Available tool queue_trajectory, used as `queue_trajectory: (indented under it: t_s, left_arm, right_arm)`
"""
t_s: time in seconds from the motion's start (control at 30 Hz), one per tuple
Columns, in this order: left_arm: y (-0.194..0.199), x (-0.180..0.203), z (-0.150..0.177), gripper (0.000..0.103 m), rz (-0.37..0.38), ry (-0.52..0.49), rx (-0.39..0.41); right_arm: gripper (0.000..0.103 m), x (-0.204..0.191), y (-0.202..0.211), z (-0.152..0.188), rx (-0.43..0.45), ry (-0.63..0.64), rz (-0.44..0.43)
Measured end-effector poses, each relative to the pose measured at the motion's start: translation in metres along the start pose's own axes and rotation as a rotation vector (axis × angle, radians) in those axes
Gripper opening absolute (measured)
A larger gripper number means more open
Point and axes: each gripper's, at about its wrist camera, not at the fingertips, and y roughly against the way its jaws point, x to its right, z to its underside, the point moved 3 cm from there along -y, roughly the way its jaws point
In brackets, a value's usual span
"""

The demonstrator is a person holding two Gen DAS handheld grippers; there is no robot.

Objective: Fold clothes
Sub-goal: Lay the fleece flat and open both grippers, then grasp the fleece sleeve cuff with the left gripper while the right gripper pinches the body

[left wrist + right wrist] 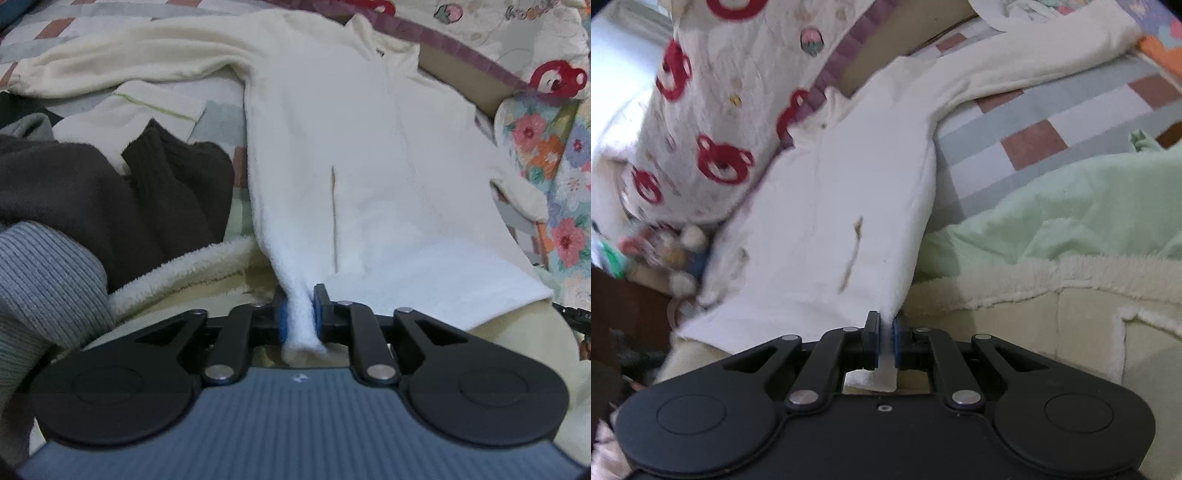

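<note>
A white fleece jacket (369, 155) lies stretched out on the bed, collar at the far end and one sleeve (122, 62) spread to the far left. My left gripper (301, 314) is shut on the jacket's near left hem corner, which bunches between the blue pads. In the right wrist view the same jacket (842, 206) runs away from me, its sleeve (1034, 55) reaching up to the right. My right gripper (885, 336) is shut on the hem corner at that side, with a flap of fleece poking out behind the fingers.
A dark brown garment (110, 195), a grey ribbed knit (44, 266) and a cream folded piece (147, 110) lie left of the jacket. A bear-print pillow (713, 122) and floral fabric (554, 166) border it. A pale green quilt (1071, 206) and a cream sherpa blanket (1034, 288) lie near.
</note>
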Motion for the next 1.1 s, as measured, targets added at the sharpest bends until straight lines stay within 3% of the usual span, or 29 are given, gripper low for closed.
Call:
queue_trajectory:
  t_s: [0.1, 0.17, 0.23, 0.3, 0.37, 0.47, 0.53, 0.6, 0.77, 0.8, 0.83, 0.9, 0.97, 1.1]
  left_arm:
    - [-0.001, 0.008, 0.001, 0.024, 0.003, -0.042, -0.036]
    - [0.006, 0.011, -0.005, 0.037, 0.031, -0.044, -0.052]
    - [0.022, 0.017, -0.018, 0.042, 0.073, -0.066, -0.018]
    - [0.046, 0.025, -0.036, 0.047, 0.114, -0.098, 0.056]
    - [0.07, 0.032, -0.055, 0.056, 0.131, -0.124, 0.149]
    - [0.086, 0.032, -0.09, 0.064, 0.112, -0.136, 0.293]
    - [0.072, 0.02, -0.121, 0.064, 0.047, -0.057, 0.347]
    - [0.058, 0.007, -0.151, 0.064, -0.015, 0.032, 0.399]
    - [0.016, -0.044, -0.213, 0.064, -0.01, 0.424, 0.554]
    - [0.006, -0.054, -0.214, 0.064, -0.028, 0.464, 0.566]
    - [-0.004, -0.064, -0.216, 0.064, -0.046, 0.504, 0.577]
    - [-0.025, -0.081, -0.214, 0.064, -0.106, 0.538, 0.596]
    - [-0.036, -0.097, -0.211, 0.062, -0.164, 0.535, 0.605]
    - [-0.048, -0.127, -0.206, 0.062, -0.264, 0.517, 0.613]
  right_arm:
    - [0.011, -0.007, -0.012, 0.004, -0.082, 0.089, 0.083]
    - [0.021, -0.011, -0.02, 0.007, -0.138, 0.153, 0.138]
    - [0.035, -0.02, -0.023, 0.005, -0.197, 0.254, 0.19]
    - [0.039, -0.029, -0.014, -0.008, -0.194, 0.297, 0.234]
    - [0.039, -0.043, 0.0, -0.029, -0.145, 0.334, 0.26]
    - [0.043, -0.087, 0.021, -0.07, -0.047, 0.408, 0.233]
    - [0.052, -0.128, 0.023, -0.098, 0.023, 0.474, 0.173]
    - [0.054, -0.175, 0.005, -0.123, 0.073, 0.542, 0.102]
    - [0.052, -0.312, -0.074, -0.162, 0.144, 0.8, -0.068]
    - [0.043, -0.34, -0.091, -0.168, 0.156, 0.854, -0.103]
    - [0.027, -0.367, -0.109, -0.174, 0.167, 0.909, -0.136]
    - [0.01, -0.399, -0.157, -0.178, 0.154, 0.976, -0.153]
    - [0.009, -0.424, -0.21, -0.179, 0.126, 1.017, -0.152]
    - [0.008, -0.434, -0.326, -0.164, 0.044, 1.077, -0.128]
